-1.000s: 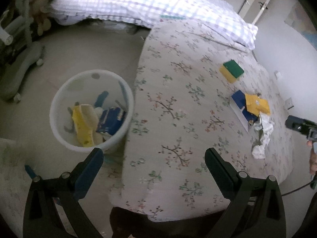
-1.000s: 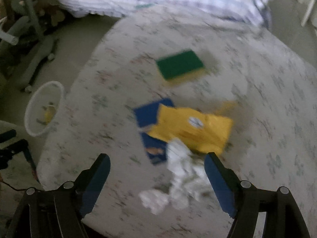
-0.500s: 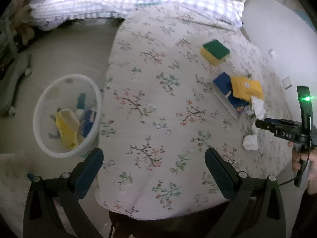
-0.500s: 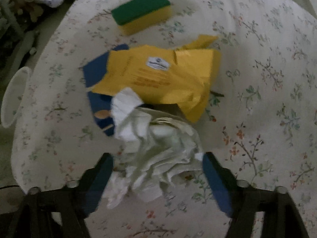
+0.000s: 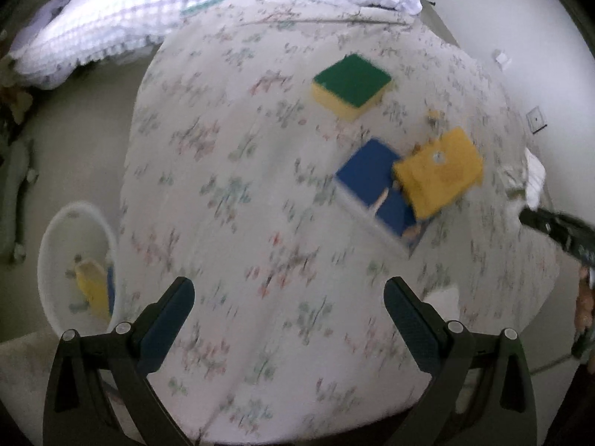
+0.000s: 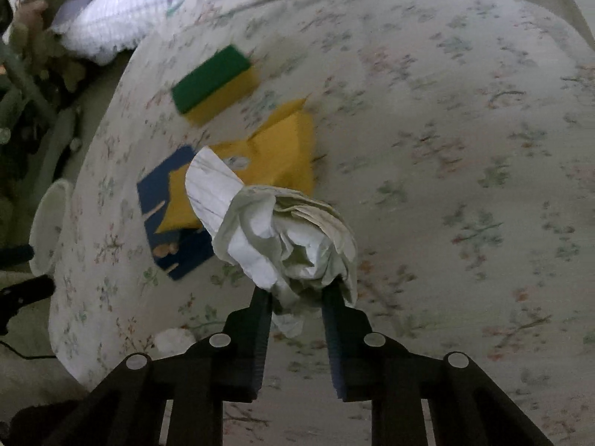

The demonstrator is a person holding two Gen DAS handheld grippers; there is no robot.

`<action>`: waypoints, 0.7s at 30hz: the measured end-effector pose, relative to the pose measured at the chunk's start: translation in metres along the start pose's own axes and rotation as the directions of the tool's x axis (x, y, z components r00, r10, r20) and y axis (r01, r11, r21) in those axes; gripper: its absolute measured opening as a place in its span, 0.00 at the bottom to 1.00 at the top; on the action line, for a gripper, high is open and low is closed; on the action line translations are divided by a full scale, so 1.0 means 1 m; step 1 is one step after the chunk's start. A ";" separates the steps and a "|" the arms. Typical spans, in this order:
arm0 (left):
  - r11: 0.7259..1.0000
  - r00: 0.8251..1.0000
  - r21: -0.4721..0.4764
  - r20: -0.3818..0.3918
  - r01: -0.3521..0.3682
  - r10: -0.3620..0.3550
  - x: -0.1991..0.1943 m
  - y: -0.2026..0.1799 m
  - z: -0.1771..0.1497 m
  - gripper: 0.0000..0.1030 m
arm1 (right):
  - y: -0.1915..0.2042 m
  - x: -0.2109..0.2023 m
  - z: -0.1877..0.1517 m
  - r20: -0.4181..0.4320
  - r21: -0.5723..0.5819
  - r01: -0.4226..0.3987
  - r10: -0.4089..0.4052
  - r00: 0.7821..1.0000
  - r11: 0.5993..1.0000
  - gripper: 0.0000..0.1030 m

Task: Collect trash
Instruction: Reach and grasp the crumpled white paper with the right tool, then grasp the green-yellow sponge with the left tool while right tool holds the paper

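My right gripper [image 6: 297,295] is closing its jaws, and the pads pinch a crumpled white paper [image 6: 282,230] that bulges out ahead of them, lifted off the floral bedcover [image 6: 446,148]. Behind it lie a yellow envelope [image 6: 275,148] on a blue packet [image 6: 163,186], and a green-and-yellow sponge [image 6: 214,81]. A small white wad [image 6: 173,338] rests near the bed's edge. My left gripper [image 5: 288,290] hangs open over the bedcover [image 5: 241,148] with nothing between its fingers. The white bin [image 5: 74,215], with trash inside, stands on the floor to its left.
A checked pillow [image 5: 186,3] lies at the head of the bed. A grey chair base [image 5: 15,193] stands on the floor at far left. The wall [image 5: 520,55] runs close along the bed's right side. A person's hand [image 5: 584,304] shows at the right edge.
My right gripper came down over the crumpled paper and closed on it, lifting it off the cover. My left gripper slid right, from beside the bin to over the bed.
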State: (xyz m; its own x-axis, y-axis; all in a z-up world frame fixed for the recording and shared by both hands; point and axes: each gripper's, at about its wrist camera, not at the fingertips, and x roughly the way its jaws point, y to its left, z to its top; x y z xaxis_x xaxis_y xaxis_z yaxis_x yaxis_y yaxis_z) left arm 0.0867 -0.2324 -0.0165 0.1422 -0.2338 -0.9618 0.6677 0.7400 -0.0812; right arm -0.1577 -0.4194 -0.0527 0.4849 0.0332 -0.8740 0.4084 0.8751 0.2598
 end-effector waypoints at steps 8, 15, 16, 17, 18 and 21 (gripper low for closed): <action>1.000 0.999 -0.014 0.043 0.015 -0.014 0.026 -0.018 0.068 0.96 | -0.038 -0.018 0.010 0.030 0.055 0.001 -0.002 1.000 0.998 0.23; 0.996 0.998 0.085 0.067 -0.012 0.007 0.050 -0.044 0.108 0.93 | -0.063 -0.011 0.023 0.027 0.075 -0.009 0.007 1.000 0.997 0.23; 0.995 0.997 0.095 0.072 -0.014 0.007 0.053 -0.047 0.113 0.93 | -0.065 -0.008 0.026 0.024 0.077 -0.011 0.009 1.000 0.997 0.23; 0.995 0.997 0.102 0.080 -0.014 0.006 0.056 -0.050 0.118 0.93 | -0.066 -0.005 0.028 0.022 0.079 -0.012 0.010 1.000 0.997 0.23; 0.994 0.996 0.106 0.084 -0.011 0.002 0.059 -0.052 0.122 0.93 | -0.067 -0.002 0.031 0.019 0.080 -0.015 0.013 1.000 0.997 0.23; 0.991 0.995 0.135 0.097 -0.009 -0.004 0.070 -0.061 0.133 0.92 | -0.070 0.005 0.035 0.011 0.083 -0.018 0.017 1.000 0.996 0.23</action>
State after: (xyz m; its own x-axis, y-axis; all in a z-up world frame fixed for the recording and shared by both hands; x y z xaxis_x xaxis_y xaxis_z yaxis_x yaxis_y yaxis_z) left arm 0.1536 -0.3779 -0.0444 0.2101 -0.2972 -0.9314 0.7590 0.6501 -0.0363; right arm -0.1575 -0.4974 -0.0608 0.5002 0.0427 -0.8648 0.4625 0.8312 0.3085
